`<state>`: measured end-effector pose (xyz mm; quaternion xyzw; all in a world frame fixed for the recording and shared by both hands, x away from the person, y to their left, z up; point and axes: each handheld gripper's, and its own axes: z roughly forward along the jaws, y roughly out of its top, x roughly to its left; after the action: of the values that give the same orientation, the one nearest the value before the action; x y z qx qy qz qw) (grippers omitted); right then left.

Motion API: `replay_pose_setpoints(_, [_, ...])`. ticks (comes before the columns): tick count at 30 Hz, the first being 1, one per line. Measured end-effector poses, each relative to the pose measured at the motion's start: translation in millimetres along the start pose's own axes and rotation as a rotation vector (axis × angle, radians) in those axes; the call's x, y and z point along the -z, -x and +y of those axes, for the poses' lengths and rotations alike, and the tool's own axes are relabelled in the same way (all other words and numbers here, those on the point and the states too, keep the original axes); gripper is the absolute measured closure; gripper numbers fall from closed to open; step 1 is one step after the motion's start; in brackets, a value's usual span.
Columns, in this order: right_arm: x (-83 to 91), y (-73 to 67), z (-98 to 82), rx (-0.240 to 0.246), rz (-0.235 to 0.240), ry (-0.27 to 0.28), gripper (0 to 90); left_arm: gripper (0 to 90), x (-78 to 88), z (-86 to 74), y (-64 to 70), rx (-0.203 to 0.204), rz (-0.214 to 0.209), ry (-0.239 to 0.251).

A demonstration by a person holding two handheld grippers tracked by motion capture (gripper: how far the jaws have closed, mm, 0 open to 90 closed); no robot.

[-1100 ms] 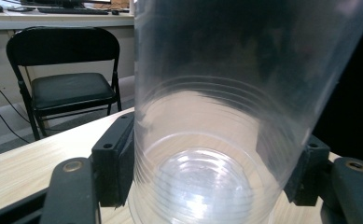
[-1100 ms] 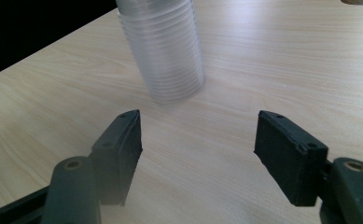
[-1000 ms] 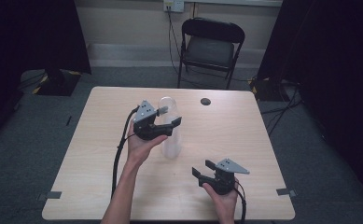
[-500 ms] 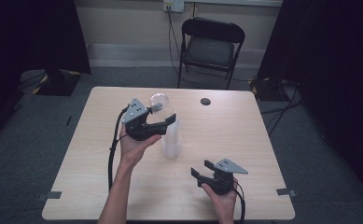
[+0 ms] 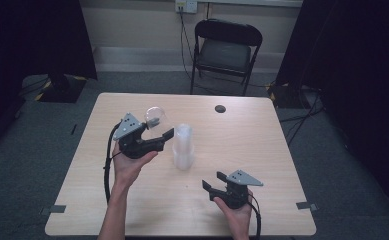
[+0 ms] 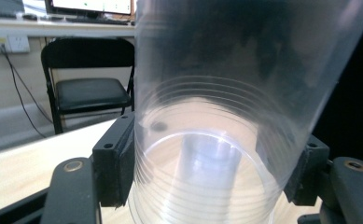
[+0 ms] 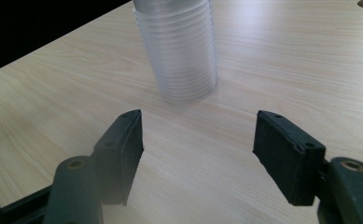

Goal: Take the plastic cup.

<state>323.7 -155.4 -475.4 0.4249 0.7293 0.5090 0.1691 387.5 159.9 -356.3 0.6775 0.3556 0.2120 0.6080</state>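
Step in hand: left gripper (image 5: 161, 129) clamped on clear plastic cup (image 5: 155, 116), left of cup stack (image 5: 183, 146); right gripper (image 5: 210, 182) wide open, empty, lower right. Next, probably: set cup down apart.

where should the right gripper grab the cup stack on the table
Probably around the stack's ribbed side wall, near mid-height. It stands upright on the table, apart from other things, so a level approach from the person's side suits it. The right gripper already faces it with jaws open wider than the stack. A light squeeze seems wise, since the clear walls look thin.
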Motion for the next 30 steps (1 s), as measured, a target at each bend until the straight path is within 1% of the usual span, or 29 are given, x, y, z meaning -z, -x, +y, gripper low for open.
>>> replay_pose_setpoints(1, [-0.3, -0.7, 0.0, 0.002, 0.001, 0.0, 32.7, 32.4, 1.4, -3.1, -2.3, 0.017, 0.004, -0.004])
replay_pose_setpoints(4, [-1.2, -2.2, 0.2, 0.006, 0.006, 0.001, 32.8, 32.4, 4.8, -13.7, -8.4, 0.056, -0.01, -0.014])
replay_pose_setpoints(5, [-1.6, -2.8, 0.2, 0.008, 0.009, 0.003, 32.9, 32.4, 5.6, -17.3, -9.2, 0.07, -0.008, -0.016])
replay_pose_setpoints(7, [-2.0, -4.2, 0.1, 0.009, 0.012, 0.003, 33.3, 32.4, 7.1, -23.8, -10.7, 0.076, -0.005, -0.035])
replay_pose_setpoints(12, [-3.2, -8.7, 0.4, 0.027, 0.022, 0.013, 36.5, 32.4, 11.7, -38.1, -10.4, 0.122, -0.011, -0.065])
replay_pose_setpoints(14, [-4.0, -11.2, 0.8, 0.035, 0.027, 0.015, 37.4, 32.3, 13.4, -44.2, -8.7, 0.143, -0.02, -0.067])
replay_pose_setpoints(15, [-4.5, -12.7, 1.0, 0.039, 0.03, 0.016, 37.8, 32.3, 13.4, -44.2, -8.7, 0.143, -0.02, -0.067])
replay_pose_setpoints(17, [-5.0, -14.2, 1.2, 0.044, 0.038, 0.019, 38.4, 32.3, 14.6, -50.0, -6.1, 0.157, -0.029, -0.078])
replay_pose_setpoints(18, [-6.3, -17.6, 1.6, 0.057, 0.047, 0.024, 39.2, 32.3, 15.3, -55.7, -3.1, 0.154, -0.03, -0.089])
replay_pose_setpoints(19, [-6.3, -17.6, 1.6, 0.057, 0.047, 0.024, 39.2, 32.3, 15.3, -55.7, -3.1, 0.154, -0.03, -0.089])
replay_pose_setpoints(20, [-7.7, -21.4, 1.8, 0.071, 0.058, 0.024, 39.9, 32.3, 15.9, -61.3, 2.0, 0.135, -0.023, -0.104])
replay_pose_setpoints(22, [-9.3, -24.9, 1.9, 0.087, 0.063, 0.023, 40.2, 32.3, 17.4, -66.6, 5.5, 0.14, -0.031, -0.114])
replay_pose_setpoints(23, [-10.0, -26.1, 1.9, 0.095, 0.068, 0.021, 40.5, 32.2, 18.6, -70.5, 8.0, 0.153, -0.032, -0.108])
replay_pose_setpoints(24, [-10.0, -26.1, 1.9, 0.095, 0.068, 0.021, 40.5, 32.3, 18.6, -70.5, 8.0, 0.153, -0.032, -0.108])
replay_pose_setpoints(25, [-12.4, -29.2, 1.8, 0.117, 0.075, 0.01, 39.4, 32.4, 20.3, -76.3, 10.3, 0.172, -0.039, -0.104])
replay_pose_setpoints(26, [-13.6, -30.7, 1.6, 0.126, 0.086, 0.005, 39.4, 32.5, 20.6, -78.9, 11.4, 0.184, -0.045, -0.103])
replay_pose_setpoints(27, [-13.6, -30.7, 1.6, 0.126, 0.086, 0.005, 39.4, 32.6, 20.6, -78.9, 11.4, 0.184, -0.045, -0.103])
replay_pose_setpoints(28, [-16.0, -33.5, 1.0, 0.14, 0.103, 0.0, 39.4, 32.7, 21.0, -83.4, 13.6, 0.196, -0.051, -0.108])
replay_pose_setpoints(29, [-17.2, -35.2, 0.9, 0.154, 0.11, -0.007, 39.4, 32.8, 20.9, -85.5, 14.4, 0.206, -0.055, -0.11])
replay_pose_setpoints(30, [-17.2, -35.2, 0.9, 0.154, 0.11, -0.007, 39.4, 32.8, 20.9, -85.5, 14.4, 0.206, -0.055, -0.11])
